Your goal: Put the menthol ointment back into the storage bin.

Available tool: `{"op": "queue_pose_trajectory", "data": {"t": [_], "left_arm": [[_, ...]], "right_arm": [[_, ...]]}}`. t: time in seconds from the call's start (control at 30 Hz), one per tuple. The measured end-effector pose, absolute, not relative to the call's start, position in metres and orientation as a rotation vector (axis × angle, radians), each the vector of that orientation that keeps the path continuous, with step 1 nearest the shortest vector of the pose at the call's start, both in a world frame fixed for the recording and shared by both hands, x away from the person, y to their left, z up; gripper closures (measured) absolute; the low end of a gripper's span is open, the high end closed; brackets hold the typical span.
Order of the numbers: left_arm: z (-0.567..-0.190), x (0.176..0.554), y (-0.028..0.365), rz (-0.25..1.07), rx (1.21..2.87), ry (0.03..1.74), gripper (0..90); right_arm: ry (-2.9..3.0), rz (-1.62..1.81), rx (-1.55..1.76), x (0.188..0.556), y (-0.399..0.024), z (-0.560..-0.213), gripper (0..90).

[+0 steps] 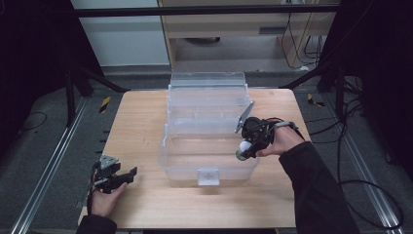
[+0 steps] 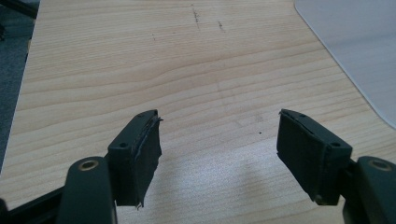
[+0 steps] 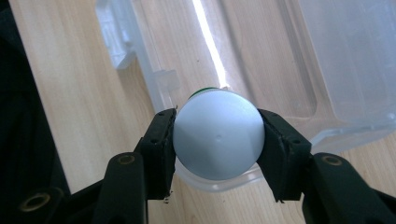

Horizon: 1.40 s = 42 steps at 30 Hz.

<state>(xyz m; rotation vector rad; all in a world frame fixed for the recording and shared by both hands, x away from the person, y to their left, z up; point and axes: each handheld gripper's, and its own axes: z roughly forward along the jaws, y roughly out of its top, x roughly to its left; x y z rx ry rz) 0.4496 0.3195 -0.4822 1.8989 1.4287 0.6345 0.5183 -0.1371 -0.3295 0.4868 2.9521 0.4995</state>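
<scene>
A clear plastic storage box [image 1: 209,165] stands open in the middle of the wooden table, its lid [image 1: 207,83] tipped back. My right gripper [image 1: 242,151] is over the box's right front corner, shut on a round white object with a green part beneath [image 1: 241,148]. In the right gripper view the white round top [image 3: 218,134] sits squeezed between both pads, above the box rim [image 3: 161,88]. My left gripper [image 1: 127,174] rests low at the table's front left, open, nothing between its pads [image 2: 140,154].
The wooden table [image 1: 141,126] has bare room left of the box, with a few faint marks [image 2: 196,16]. The box's front latch [image 1: 208,176] faces the person. Dark frame legs and cables [image 1: 360,185] stand beside the table on the grey floor.
</scene>
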Motion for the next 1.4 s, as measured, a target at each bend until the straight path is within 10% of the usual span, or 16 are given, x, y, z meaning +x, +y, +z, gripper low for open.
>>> {"op": "queue_pose_trajectory", "data": {"t": [1.4], "left_arm": [[-0.483, 0.45, 0.321, 0.635, 1.901, 1.432, 29.8]], "right_arm": [[3.042, 0.389, 0.47, 0.536, -0.149, -0.398, 50.0]]}}
